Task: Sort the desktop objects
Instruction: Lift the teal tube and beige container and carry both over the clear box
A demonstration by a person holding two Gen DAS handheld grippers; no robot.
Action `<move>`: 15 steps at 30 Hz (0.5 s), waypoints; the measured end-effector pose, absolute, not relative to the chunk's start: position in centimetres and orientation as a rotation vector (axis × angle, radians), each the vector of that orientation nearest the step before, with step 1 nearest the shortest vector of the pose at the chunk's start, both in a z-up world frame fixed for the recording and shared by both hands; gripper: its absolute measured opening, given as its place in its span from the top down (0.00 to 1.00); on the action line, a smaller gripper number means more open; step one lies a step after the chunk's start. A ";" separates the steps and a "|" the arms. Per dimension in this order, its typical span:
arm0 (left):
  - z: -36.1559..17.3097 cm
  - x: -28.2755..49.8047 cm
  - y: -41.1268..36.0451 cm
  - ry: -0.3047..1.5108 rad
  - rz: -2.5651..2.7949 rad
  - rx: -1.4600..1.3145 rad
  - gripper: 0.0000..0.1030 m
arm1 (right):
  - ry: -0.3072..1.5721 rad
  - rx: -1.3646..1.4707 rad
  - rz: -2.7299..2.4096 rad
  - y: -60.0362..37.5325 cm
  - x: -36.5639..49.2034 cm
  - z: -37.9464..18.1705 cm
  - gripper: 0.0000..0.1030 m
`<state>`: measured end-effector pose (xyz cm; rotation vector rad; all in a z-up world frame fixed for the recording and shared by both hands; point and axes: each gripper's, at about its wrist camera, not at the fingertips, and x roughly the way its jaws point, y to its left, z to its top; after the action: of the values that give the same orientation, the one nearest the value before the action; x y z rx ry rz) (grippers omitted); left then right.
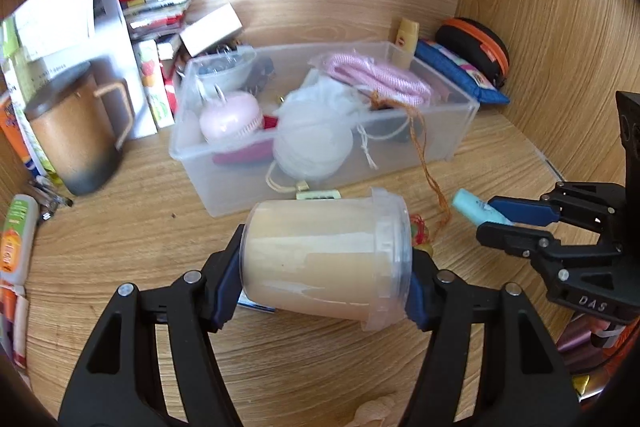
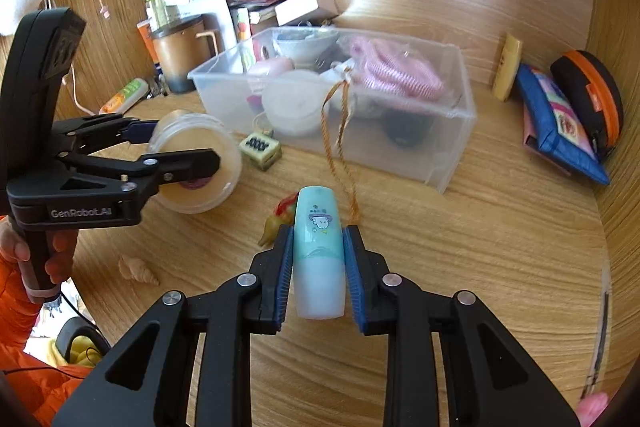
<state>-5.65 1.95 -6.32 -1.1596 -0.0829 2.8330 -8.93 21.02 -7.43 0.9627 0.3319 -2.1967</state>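
My left gripper (image 1: 322, 283) is shut on a clear plastic jar (image 1: 326, 259), held sideways above the desk in front of the clear storage bin (image 1: 460, 131). It also shows in the right wrist view (image 2: 176, 147), with the jar (image 2: 200, 163). My right gripper (image 2: 318, 267) is shut on a light blue tube (image 2: 318, 251) and shows at the right of the left wrist view (image 1: 490, 217). The bin (image 2: 456, 147) holds a pink cord bundle (image 2: 392, 71), a white round case and a pink item.
A brown mug (image 1: 76, 131), books and a white box stand at the back left. A blue pouch (image 2: 560, 123) and black-orange case (image 2: 592, 95) lie at the right. A dice-like block (image 2: 260, 147), a small toy (image 2: 276, 223) and a shell (image 2: 138, 271) lie on the desk.
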 end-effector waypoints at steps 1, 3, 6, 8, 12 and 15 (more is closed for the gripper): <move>-6.0 -5.6 1.8 -0.084 2.840 -1.148 0.37 | 0.336 0.953 -2.203 21.0 -9.0 -7.1 0.78; -5.3 -5.4 1.5 -0.084 2.858 -1.128 0.37 | 0.352 0.928 -2.215 20.9 -9.1 -6.4 0.78; -4.6 -5.3 1.2 -0.088 2.877 -1.109 0.37 | 0.372 0.904 -2.232 20.8 -9.3 -5.6 0.78; -4.1 -5.3 1.0 -0.092 2.888 -1.097 0.37 | 0.362 0.901 -2.239 20.9 -9.8 -5.2 0.78; -3.2 -5.2 0.8 -0.067 2.912 -1.063 0.37 | 0.357 0.888 -2.247 21.0 -10.5 -4.5 0.78; -2.4 -5.1 0.4 -0.062 2.929 -1.039 0.37 | 0.367 0.851 -2.265 20.8 -10.8 -3.6 0.78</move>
<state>-5.15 0.41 -2.38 -1.0392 -0.0615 2.9292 -10.84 20.83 -3.58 0.8510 0.3667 -2.2649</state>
